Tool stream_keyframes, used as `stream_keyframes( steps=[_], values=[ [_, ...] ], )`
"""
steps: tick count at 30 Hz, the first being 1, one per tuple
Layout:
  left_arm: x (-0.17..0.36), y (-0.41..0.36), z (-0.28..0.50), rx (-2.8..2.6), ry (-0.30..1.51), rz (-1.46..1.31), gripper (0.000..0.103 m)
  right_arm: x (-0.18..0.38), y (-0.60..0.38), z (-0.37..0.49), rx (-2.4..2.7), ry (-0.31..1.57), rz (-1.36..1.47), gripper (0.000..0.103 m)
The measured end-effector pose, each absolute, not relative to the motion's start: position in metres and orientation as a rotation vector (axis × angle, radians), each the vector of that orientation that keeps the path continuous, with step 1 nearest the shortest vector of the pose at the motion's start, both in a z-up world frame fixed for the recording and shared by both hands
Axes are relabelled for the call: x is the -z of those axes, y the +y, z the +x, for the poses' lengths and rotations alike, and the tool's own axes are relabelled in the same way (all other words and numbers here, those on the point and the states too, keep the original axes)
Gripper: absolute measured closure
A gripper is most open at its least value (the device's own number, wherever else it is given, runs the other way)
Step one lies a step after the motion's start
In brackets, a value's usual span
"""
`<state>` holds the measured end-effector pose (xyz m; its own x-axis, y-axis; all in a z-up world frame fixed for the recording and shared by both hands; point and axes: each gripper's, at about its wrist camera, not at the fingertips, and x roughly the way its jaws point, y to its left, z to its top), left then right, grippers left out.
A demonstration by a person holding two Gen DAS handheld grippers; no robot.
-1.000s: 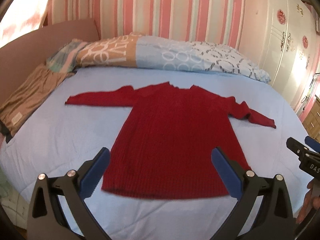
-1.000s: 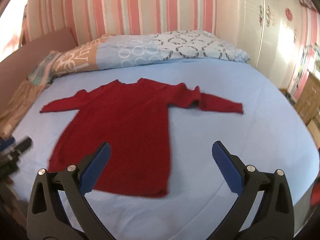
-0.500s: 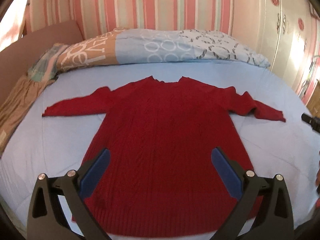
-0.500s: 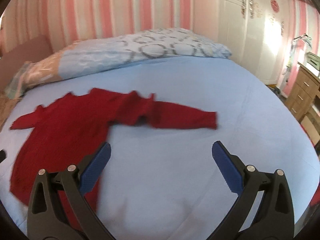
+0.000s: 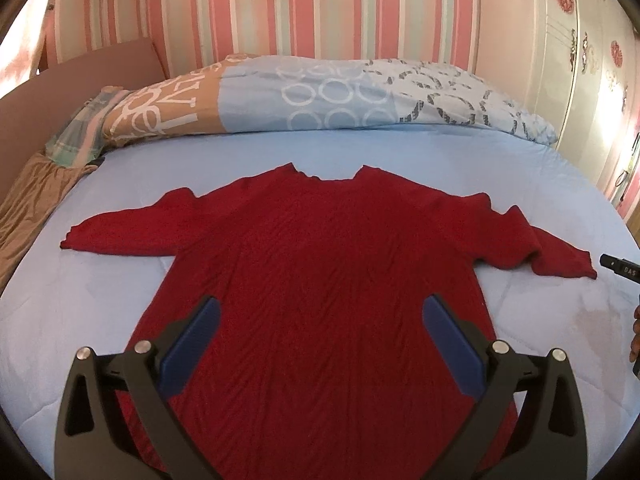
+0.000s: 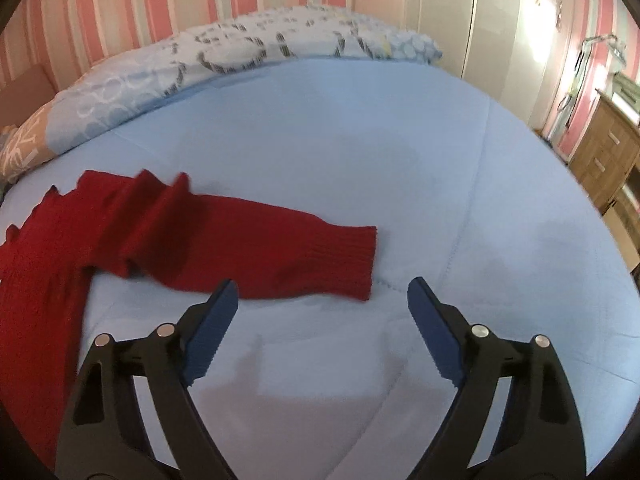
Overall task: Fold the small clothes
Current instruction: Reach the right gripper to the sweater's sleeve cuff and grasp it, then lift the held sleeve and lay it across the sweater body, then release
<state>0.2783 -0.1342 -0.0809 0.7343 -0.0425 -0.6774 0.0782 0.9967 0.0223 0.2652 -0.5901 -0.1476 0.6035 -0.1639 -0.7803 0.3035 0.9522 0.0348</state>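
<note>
Red ribbed-knit sweater [image 5: 324, 280] lies flat on blue bed sheet [image 5: 100, 304], sleeves outspread

Bed [image 5: 120, 300] had a light blue sheet. 1 red sweater [image 5: 320, 280] lay flat mid-bed, sleeves out toward both side edges. 1 patterned duvet roll [image 5: 320, 100] ran along the head edge; brown fabric [image 5: 28, 200] at the left edge.
</note>
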Motion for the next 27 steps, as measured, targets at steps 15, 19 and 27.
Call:
stream_keyframes(
  steps=[15, 19, 27],
  values=[
    [0.09, -0.133, 0.3, 0.061, 0.748, 0.065, 0.002, 0.203, -0.622, 0.308, 0.303, 0.993, 0.281, 0.031],
    [0.091, -0.13, 0.3, 0.057, 0.741, 0.058, 0.002, 0.203, -0.625, 0.31, 0.289, 0.987, 0.303, 0.062],
    [0.091, -0.127, 0.3, 0.061, 0.741, 0.058, 0.002, 0.178, -0.614, 0.31, 0.249, 0.922, 0.282, 0.086]
  ],
)
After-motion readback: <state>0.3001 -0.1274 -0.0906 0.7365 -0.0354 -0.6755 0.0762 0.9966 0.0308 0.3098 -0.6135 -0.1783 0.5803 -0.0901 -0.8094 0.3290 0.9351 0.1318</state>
